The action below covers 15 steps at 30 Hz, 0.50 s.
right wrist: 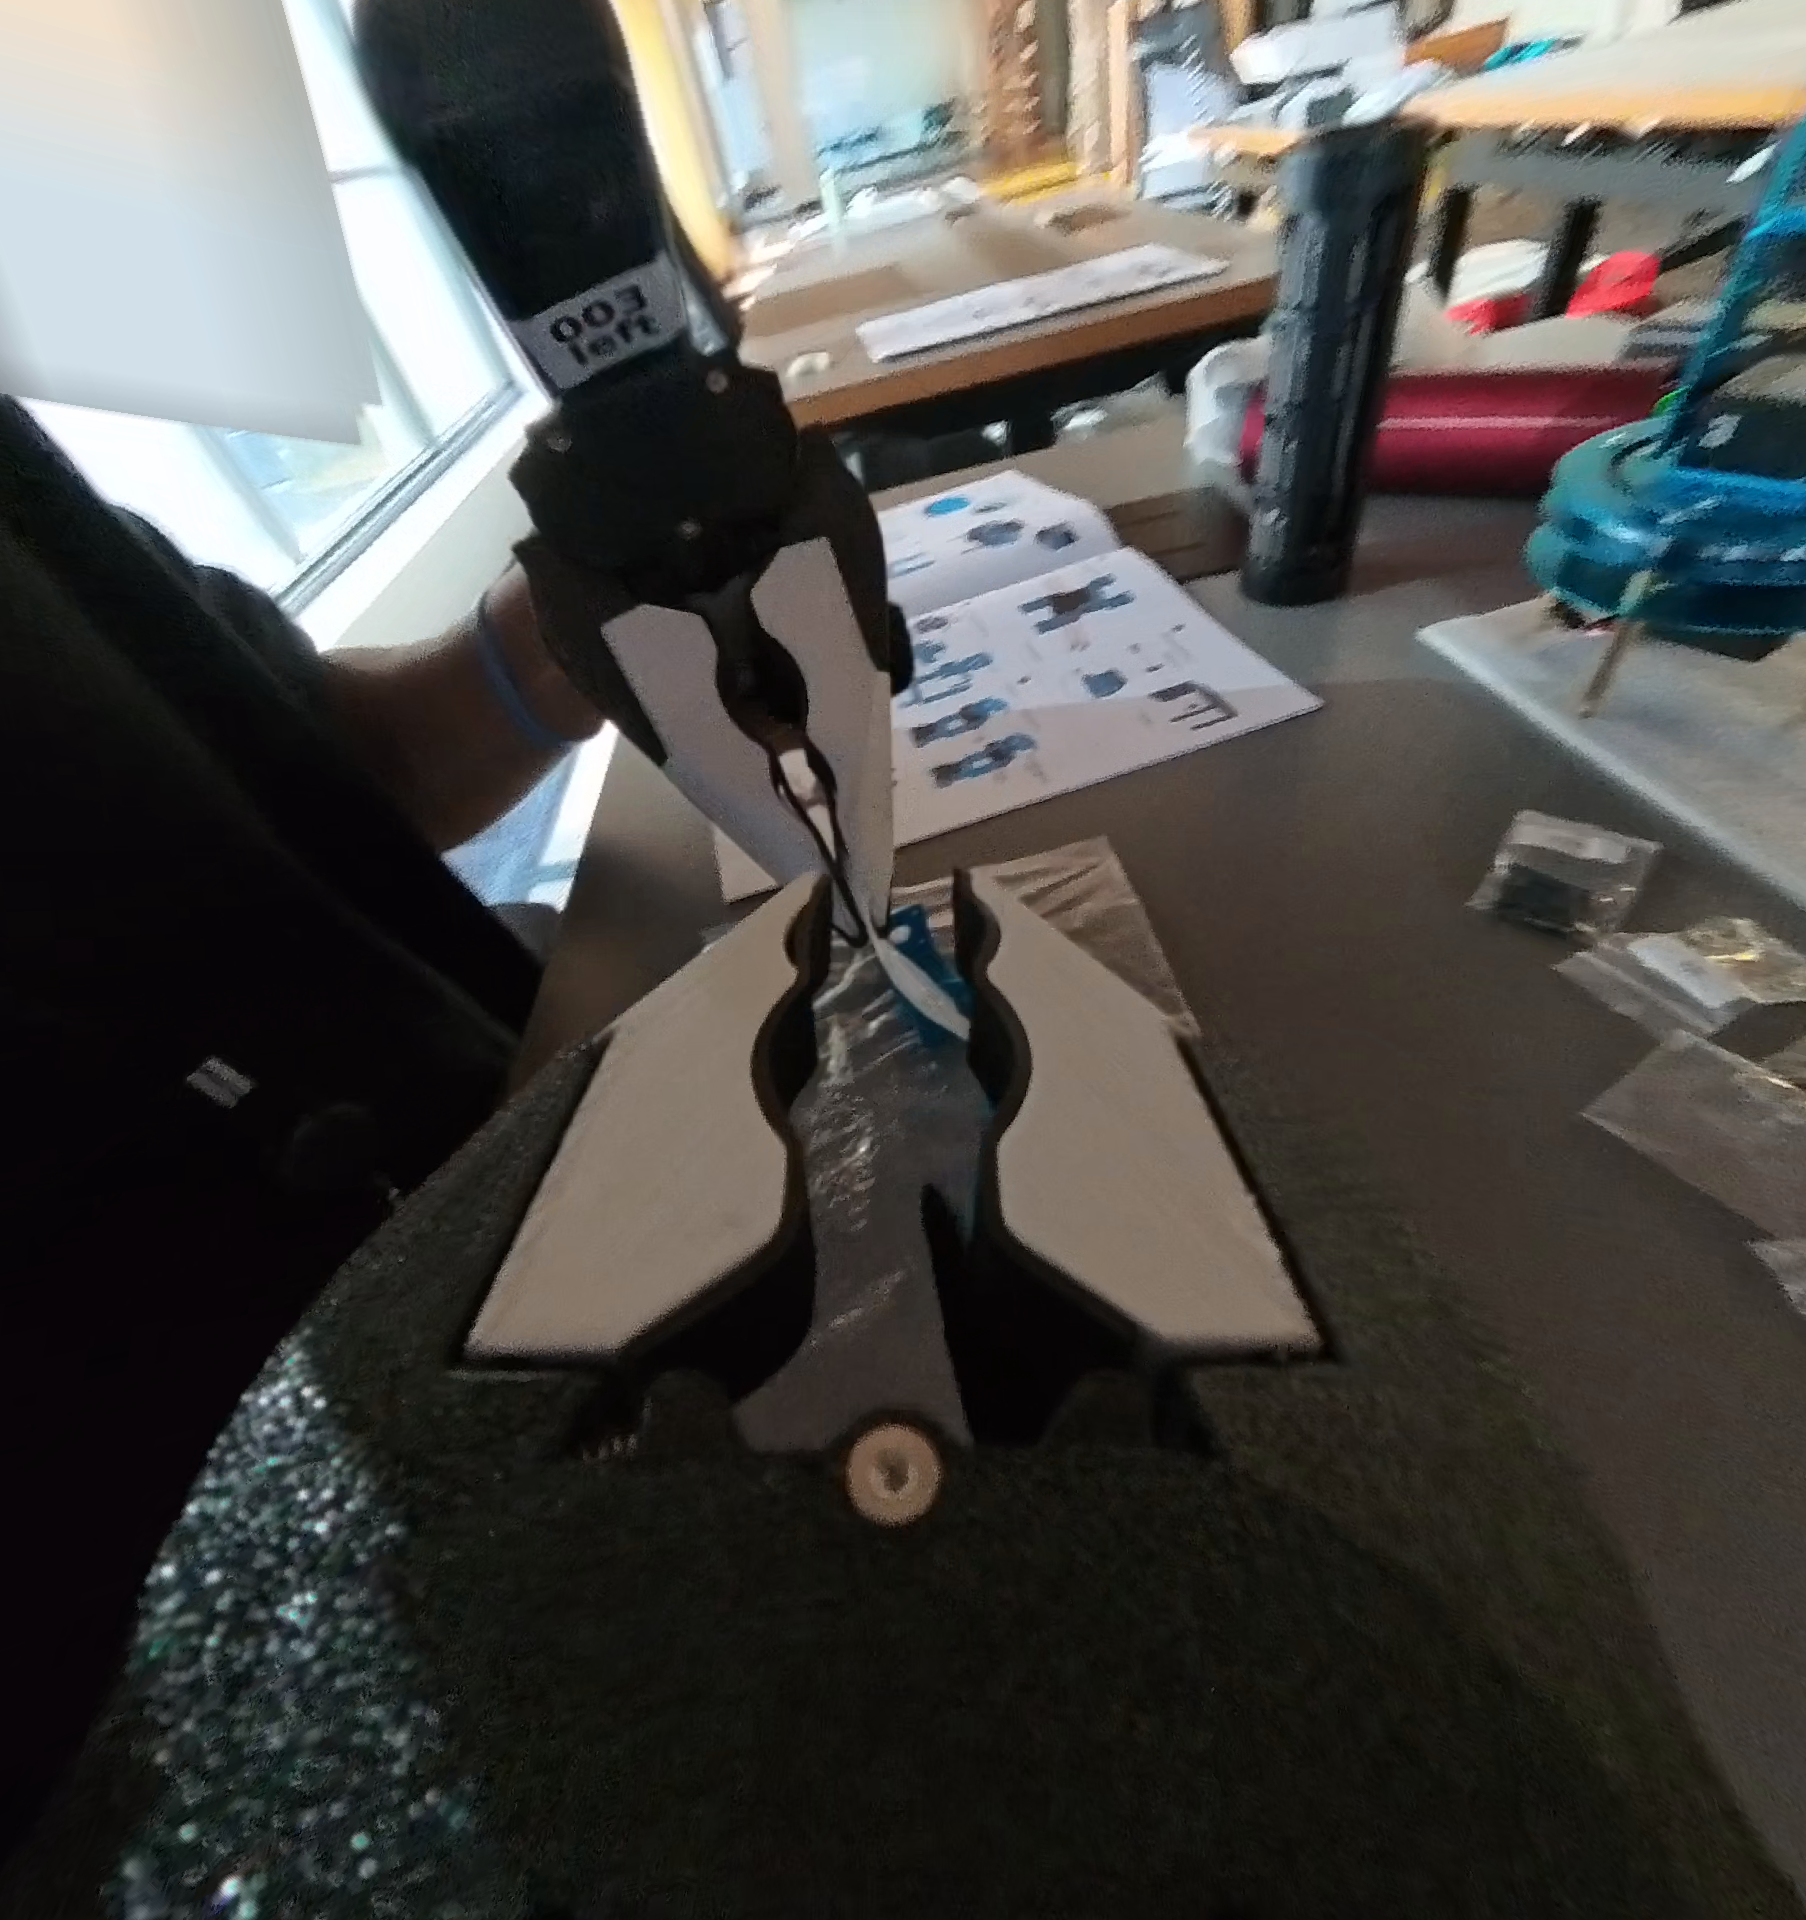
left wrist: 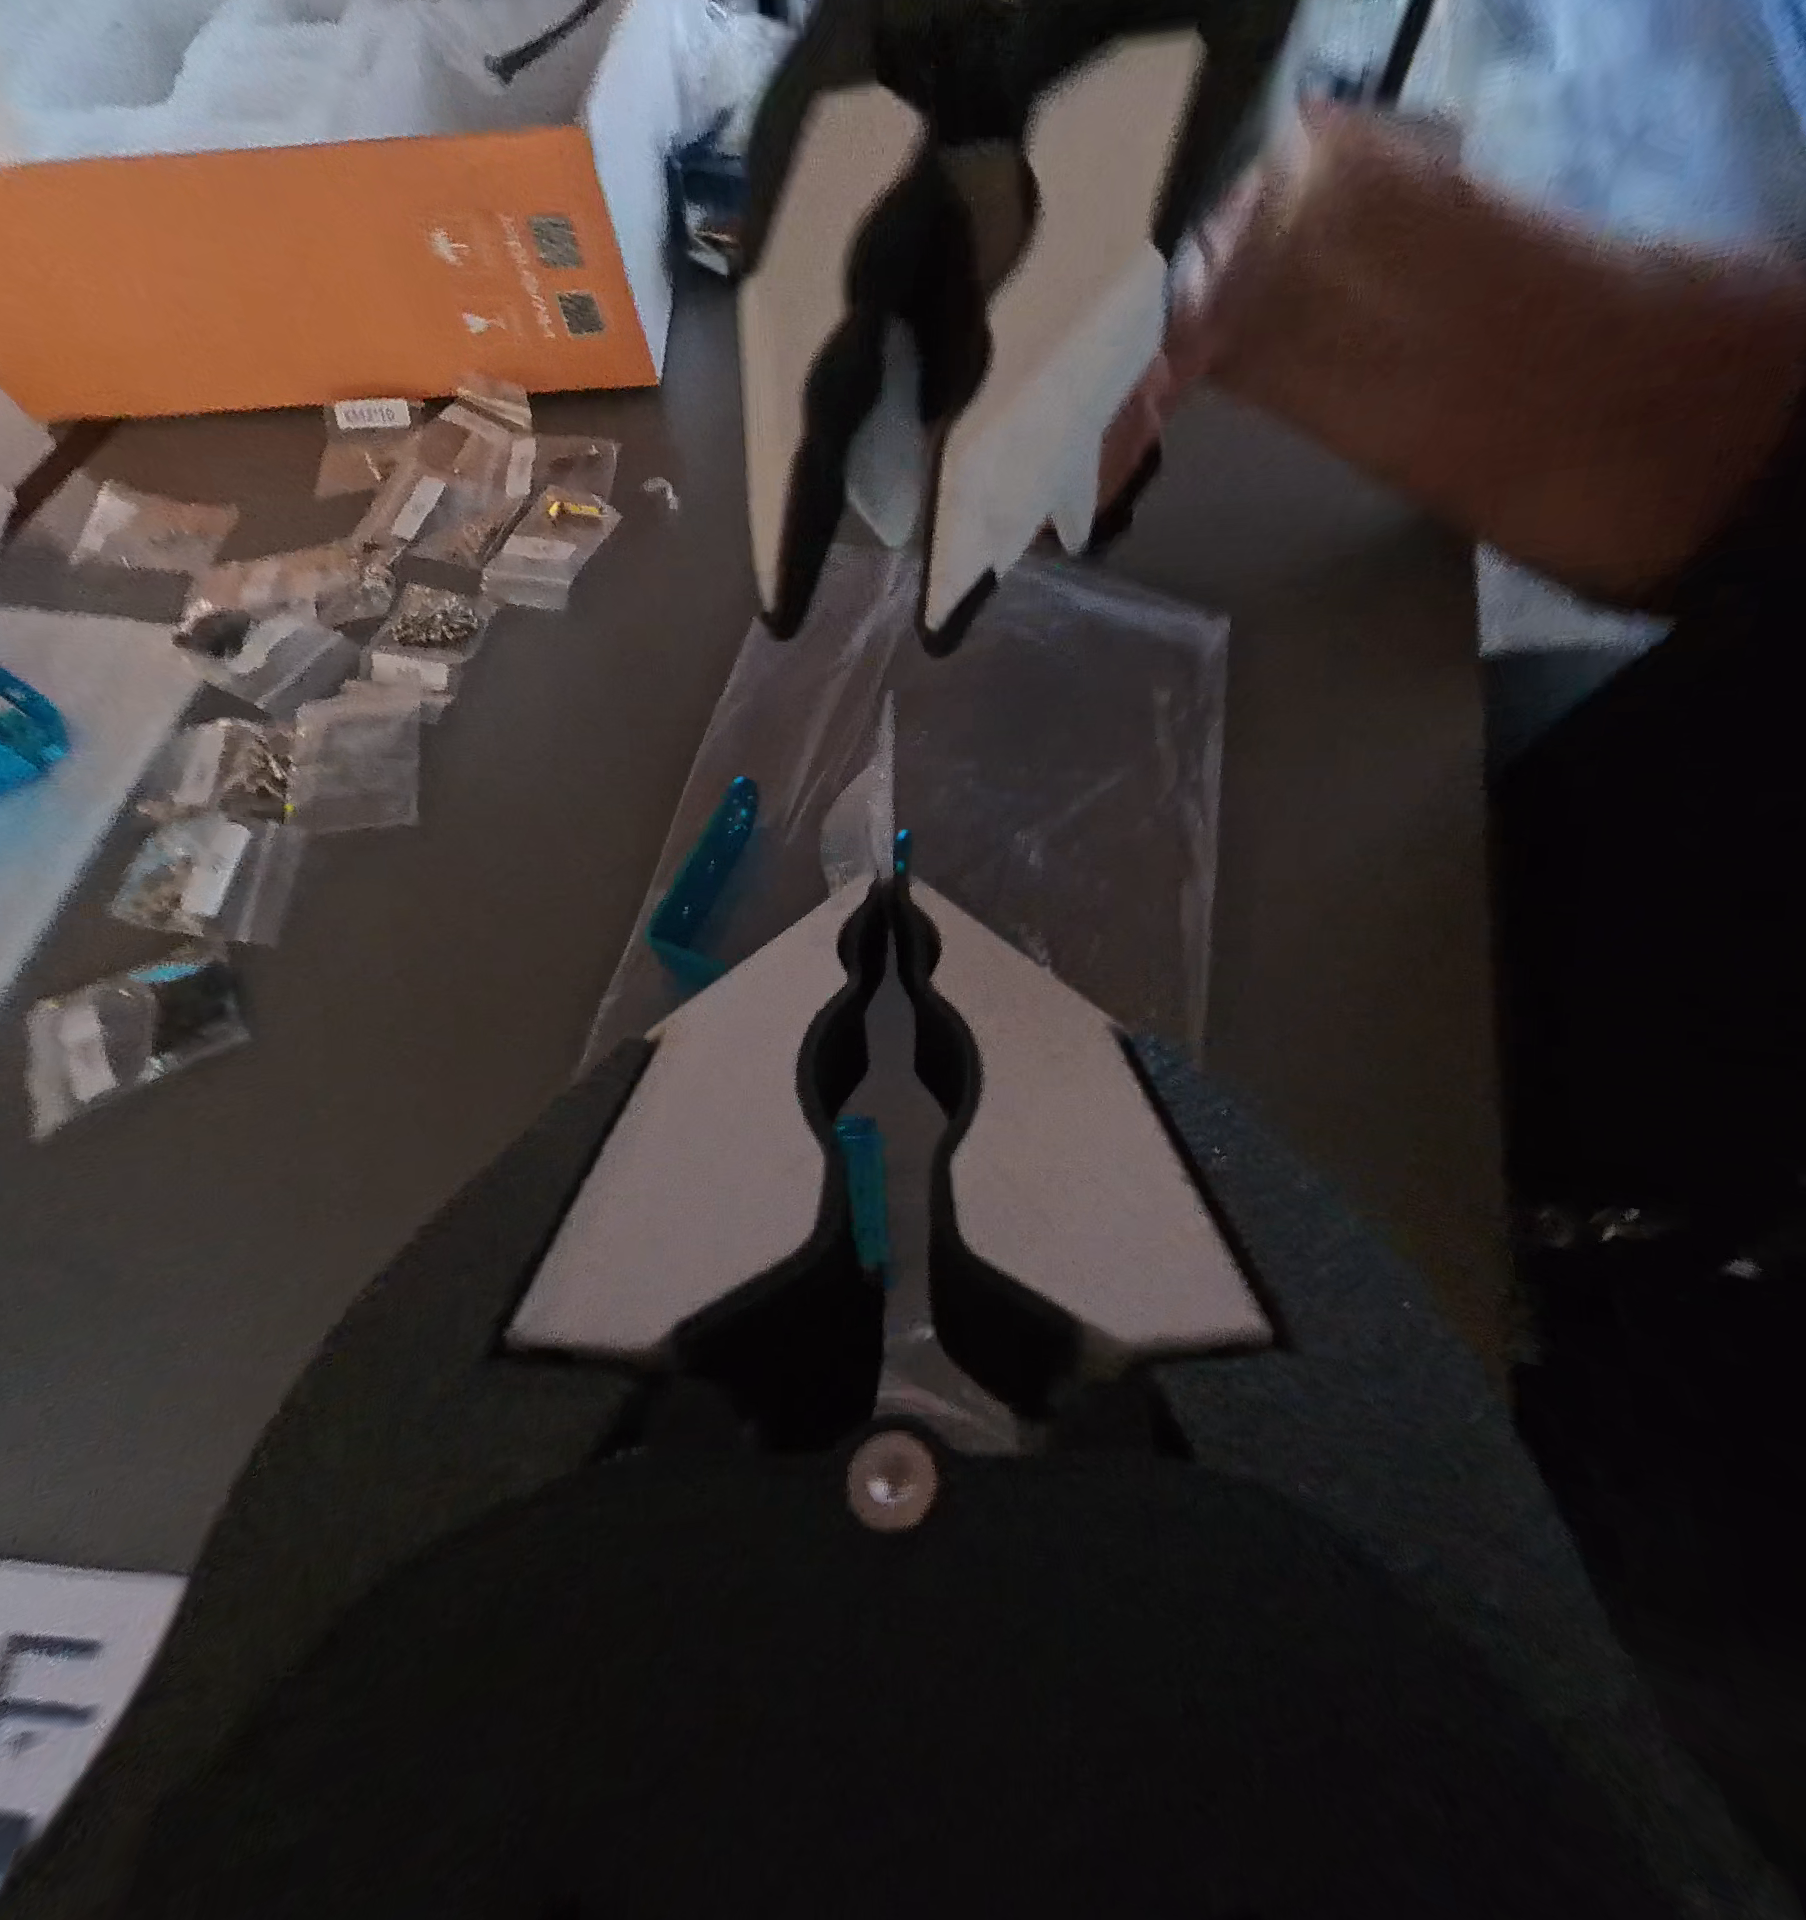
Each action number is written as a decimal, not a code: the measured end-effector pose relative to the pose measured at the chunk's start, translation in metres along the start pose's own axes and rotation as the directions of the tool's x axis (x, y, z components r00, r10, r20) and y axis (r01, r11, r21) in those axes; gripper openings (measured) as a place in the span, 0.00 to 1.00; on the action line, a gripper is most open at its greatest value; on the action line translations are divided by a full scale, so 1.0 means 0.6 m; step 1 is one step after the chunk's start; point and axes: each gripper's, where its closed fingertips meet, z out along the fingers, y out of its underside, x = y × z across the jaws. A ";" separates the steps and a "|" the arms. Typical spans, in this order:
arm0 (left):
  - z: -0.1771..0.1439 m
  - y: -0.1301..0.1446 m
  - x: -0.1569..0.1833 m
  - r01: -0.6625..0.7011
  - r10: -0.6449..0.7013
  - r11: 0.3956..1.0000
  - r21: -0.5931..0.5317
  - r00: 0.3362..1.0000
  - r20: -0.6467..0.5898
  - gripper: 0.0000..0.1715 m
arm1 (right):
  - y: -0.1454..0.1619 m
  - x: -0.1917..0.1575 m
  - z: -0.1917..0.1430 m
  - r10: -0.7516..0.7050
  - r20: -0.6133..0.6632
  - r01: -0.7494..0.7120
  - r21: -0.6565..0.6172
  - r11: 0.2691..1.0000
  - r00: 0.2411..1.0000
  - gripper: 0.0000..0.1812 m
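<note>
Left wrist view: the left tongs (left wrist: 891,894) are clenched on the edge of a clear plastic bag (left wrist: 1065,748), with a small blue metal piece (left wrist: 866,1195) showing in the gap between the two fingers. The bag lies spread on the dark surface (left wrist: 359,1195) just ahead of the tips, and a blue bracket (left wrist: 707,894) sits at its left edge. Facing them from above, the right tongs (left wrist: 857,623) hang with their tips apart, released, just over the far end of the bag. To the left lie many small clear packets of hardware (left wrist: 286,665) and an orange box (left wrist: 286,270).

Right wrist view: the right tongs (right wrist: 894,894) stand open over the bag (right wrist: 878,1091), with nothing pinched between them. The left tongs (right wrist: 857,925) reach down between those open tips, gripping the bag beside a blue part (right wrist: 930,977). Beyond lie an open instruction booklet (right wrist: 1065,665), a black bottle (right wrist: 1325,374) and more clear packets (right wrist: 1564,883).
</note>
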 end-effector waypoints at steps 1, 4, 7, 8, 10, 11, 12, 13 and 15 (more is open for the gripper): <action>0.001 0.004 0.004 -0.056 0.056 0.998 -0.026 0.998 0.009 0.00 | 0.002 -0.002 0.002 0.001 0.020 -0.001 -0.026 1.000 1.000 0.13; 0.006 0.012 0.011 -0.165 0.168 0.981 -0.101 0.985 0.030 0.00 | 0.011 -0.002 0.014 -0.026 0.039 0.029 -0.097 0.995 0.999 0.13; 0.009 0.013 0.017 -0.189 0.194 0.975 -0.118 0.980 0.032 0.00 | 0.024 -0.009 0.022 -0.031 0.072 0.041 -0.144 0.989 0.997 0.14; 0.010 0.013 0.018 -0.190 0.195 0.975 -0.116 0.980 0.032 0.00 | 0.028 -0.008 0.024 -0.032 0.071 0.043 -0.152 0.987 0.997 0.14; 0.011 0.013 0.020 -0.187 0.192 0.976 -0.113 0.981 0.037 0.00 | 0.034 -0.002 0.027 -0.036 0.054 0.044 -0.163 0.986 0.998 0.14; 0.011 0.014 0.021 -0.187 0.192 0.976 -0.113 0.981 0.039 0.00 | 0.033 -0.004 0.027 -0.027 0.065 0.037 -0.153 0.988 0.998 0.14; 0.010 0.015 0.021 -0.186 0.192 0.976 -0.114 0.980 0.043 0.00 | 0.033 -0.008 0.026 -0.015 0.080 0.026 -0.146 0.989 0.997 0.14; 0.010 0.016 0.021 -0.182 0.188 0.977 -0.115 0.981 0.047 0.00 | 0.035 -0.006 0.025 -0.013 0.076 0.024 -0.151 0.988 0.997 0.14; 0.009 0.016 0.023 -0.173 0.179 0.978 -0.113 0.983 0.042 0.00 | 0.040 -0.002 0.024 -0.025 0.063 0.035 -0.164 0.986 0.998 0.14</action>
